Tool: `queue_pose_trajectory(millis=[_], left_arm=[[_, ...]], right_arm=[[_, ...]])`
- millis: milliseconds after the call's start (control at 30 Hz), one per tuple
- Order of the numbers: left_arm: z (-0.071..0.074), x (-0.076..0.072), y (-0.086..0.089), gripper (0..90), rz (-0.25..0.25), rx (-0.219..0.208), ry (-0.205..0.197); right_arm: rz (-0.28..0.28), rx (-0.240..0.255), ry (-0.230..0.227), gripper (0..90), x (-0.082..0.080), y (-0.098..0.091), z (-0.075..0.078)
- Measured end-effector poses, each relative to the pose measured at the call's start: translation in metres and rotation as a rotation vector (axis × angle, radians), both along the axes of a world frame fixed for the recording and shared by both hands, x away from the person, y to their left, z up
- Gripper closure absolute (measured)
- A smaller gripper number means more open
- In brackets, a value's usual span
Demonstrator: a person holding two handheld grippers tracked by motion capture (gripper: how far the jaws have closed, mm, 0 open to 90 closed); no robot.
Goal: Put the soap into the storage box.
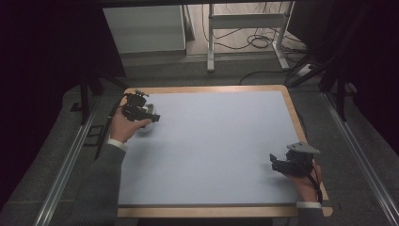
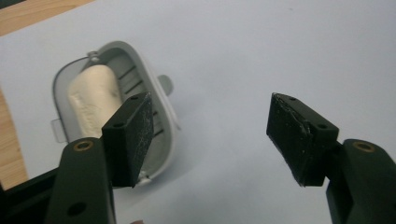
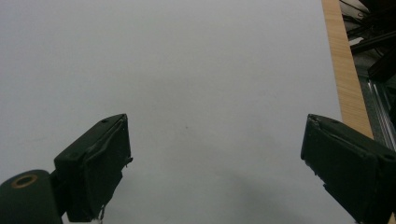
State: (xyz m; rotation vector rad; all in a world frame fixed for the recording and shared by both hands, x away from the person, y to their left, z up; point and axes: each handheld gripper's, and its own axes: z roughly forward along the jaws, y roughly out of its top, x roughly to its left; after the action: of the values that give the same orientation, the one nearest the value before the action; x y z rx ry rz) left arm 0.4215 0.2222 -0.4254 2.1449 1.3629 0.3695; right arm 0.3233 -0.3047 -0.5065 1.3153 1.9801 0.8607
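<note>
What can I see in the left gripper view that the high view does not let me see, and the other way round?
The left gripper view shows inside the grey oval plastic soap dish: a cream-white bar of soap lies on its slotted floor, and nothing sits between the open left gripper fingers. The high view adds the right gripper, resting open near the table's right edge, plus both sleeved forearms and the floor beyond. Both show the pale blue mat with its wooden border.

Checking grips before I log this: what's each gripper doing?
Left gripper: open, holding nothing; soap dish lies beside it.
Right gripper: open, holding nothing.
</note>
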Motion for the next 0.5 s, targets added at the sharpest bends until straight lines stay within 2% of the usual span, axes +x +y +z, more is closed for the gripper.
queue_pose_trajectory(millis=[233, 367, 433, 467, 500], left_arm=[[-0.014, -0.021, -0.004, 30.1, -0.061, -0.005, -0.006], [-0.031, -0.034, -0.01, 27.6, -0.106, -0.015, -0.005], [-0.039, -0.039, -0.013, 26.5, -0.123, -0.013, 0.007], [-0.048, -0.045, -0.017, 26.1, -0.141, -0.025, 0.028], [-0.048, -0.045, -0.017, 26.1, -0.141, -0.025, 0.028]], right_arm=[[0.0, 0.002, -0.003, 8.2, -0.001, 0.0, 0.001], [0.0, 0.0, -0.003, 8.2, -0.001, 0.0, 0.001], [-0.002, 0.001, -0.003, 8.2, -0.001, 0.0, 0.001], [-0.001, 0.001, -0.004, 8.2, -0.001, 0.0, 0.001], [-0.001, 0.001, -0.004, 8.2, -0.001, 0.0, 0.001]])
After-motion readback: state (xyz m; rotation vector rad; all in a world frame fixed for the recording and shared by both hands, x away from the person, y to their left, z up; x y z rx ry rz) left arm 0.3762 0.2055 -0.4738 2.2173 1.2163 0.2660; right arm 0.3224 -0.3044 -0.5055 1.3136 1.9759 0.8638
